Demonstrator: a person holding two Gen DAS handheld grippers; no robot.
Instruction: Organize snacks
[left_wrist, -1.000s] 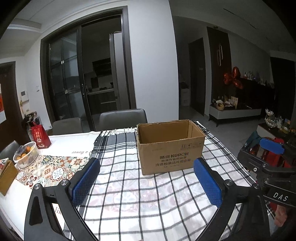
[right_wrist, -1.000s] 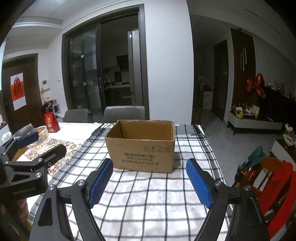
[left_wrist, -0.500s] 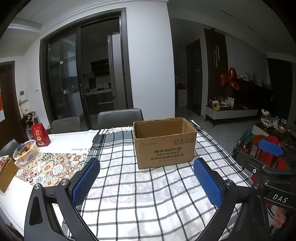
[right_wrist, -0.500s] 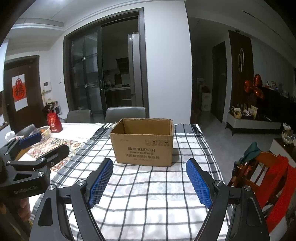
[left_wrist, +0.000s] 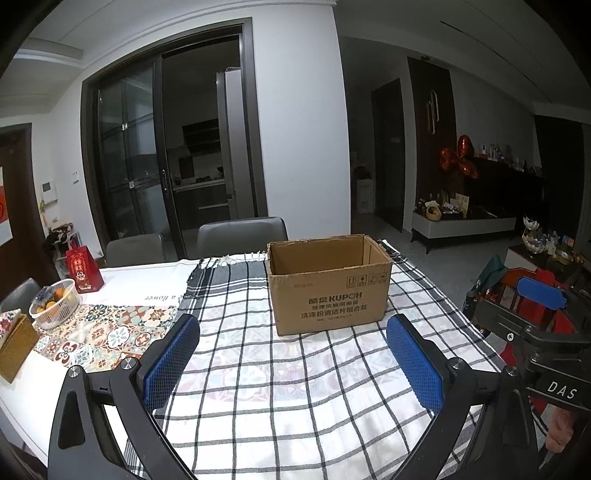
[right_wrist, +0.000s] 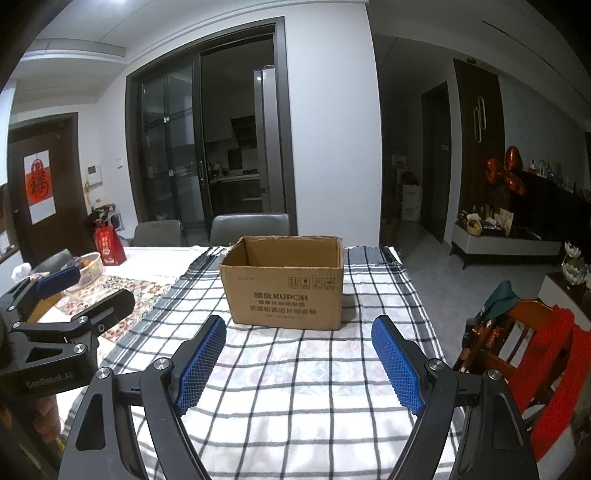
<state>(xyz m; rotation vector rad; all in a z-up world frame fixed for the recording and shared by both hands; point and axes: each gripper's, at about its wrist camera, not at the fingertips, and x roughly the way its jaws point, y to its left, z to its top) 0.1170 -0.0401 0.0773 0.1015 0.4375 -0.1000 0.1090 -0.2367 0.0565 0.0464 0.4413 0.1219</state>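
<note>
An open brown cardboard box (left_wrist: 328, 288) stands on the checked tablecloth (left_wrist: 288, 387); it also shows in the right wrist view (right_wrist: 284, 286). Its inside is hidden from here. My left gripper (left_wrist: 293, 360) is open and empty, held back from the box above the cloth. My right gripper (right_wrist: 299, 363) is open and empty, also short of the box. Each gripper shows at the edge of the other's view: the right one (left_wrist: 539, 325), the left one (right_wrist: 62, 310). No snacks are visible on the cloth.
A white basket of fruit (left_wrist: 55, 302), a red gift bag (left_wrist: 83, 269) and a brown tissue box (left_wrist: 14, 343) sit at the table's left. Grey chairs (left_wrist: 242, 234) stand behind the table. A wooden chair with red cloth (right_wrist: 532, 354) is at the right.
Both grippers have drawn back from the box, which looks smaller and farther now. Both stay open and empty.
</note>
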